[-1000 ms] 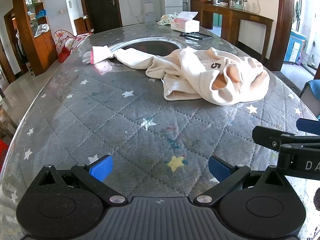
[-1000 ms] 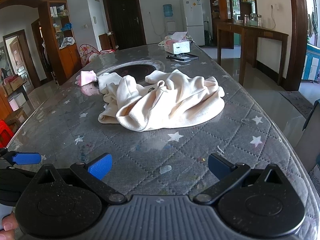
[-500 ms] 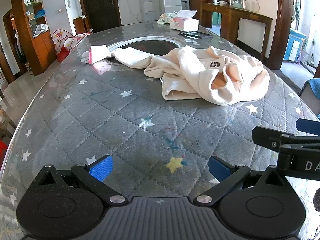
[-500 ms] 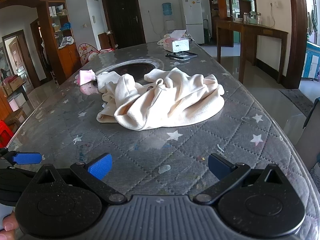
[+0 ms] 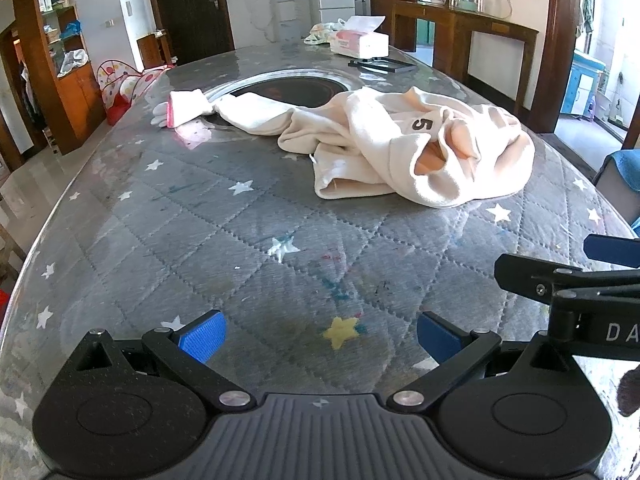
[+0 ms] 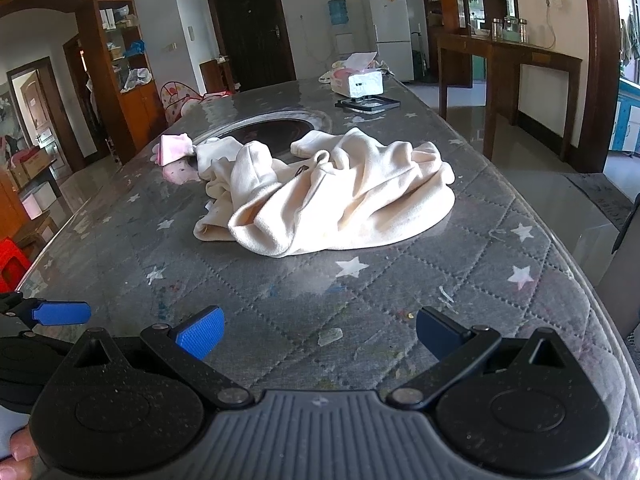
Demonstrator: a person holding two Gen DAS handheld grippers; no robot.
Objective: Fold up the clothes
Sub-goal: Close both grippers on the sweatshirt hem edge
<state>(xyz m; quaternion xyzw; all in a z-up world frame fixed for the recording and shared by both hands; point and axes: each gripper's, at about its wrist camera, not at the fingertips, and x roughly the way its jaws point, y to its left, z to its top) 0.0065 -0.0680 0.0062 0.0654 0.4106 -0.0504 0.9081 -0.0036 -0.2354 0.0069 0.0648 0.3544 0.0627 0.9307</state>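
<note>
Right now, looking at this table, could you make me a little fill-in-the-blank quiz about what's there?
1. The cream garment lies crumpled and shows the number ____.
2. Both grippers, left gripper and right gripper, hold ____.
3. The tissue box stands at the table's ____ end.

Missing words: 5; nothing; far

The right claw enters the left wrist view from the right edge, which cuts off all but one blue pad and part of its black frame; printed letters on it break off after "DA". The left claw is likewise cropped at the right wrist view's left edge. Only fingertips of a hand show at that view's bottom corner. The cream sweatshirt lies crumpled, its folds hiding its shape and part of the worktop. Print on the tissue box is too small to read.
</note>
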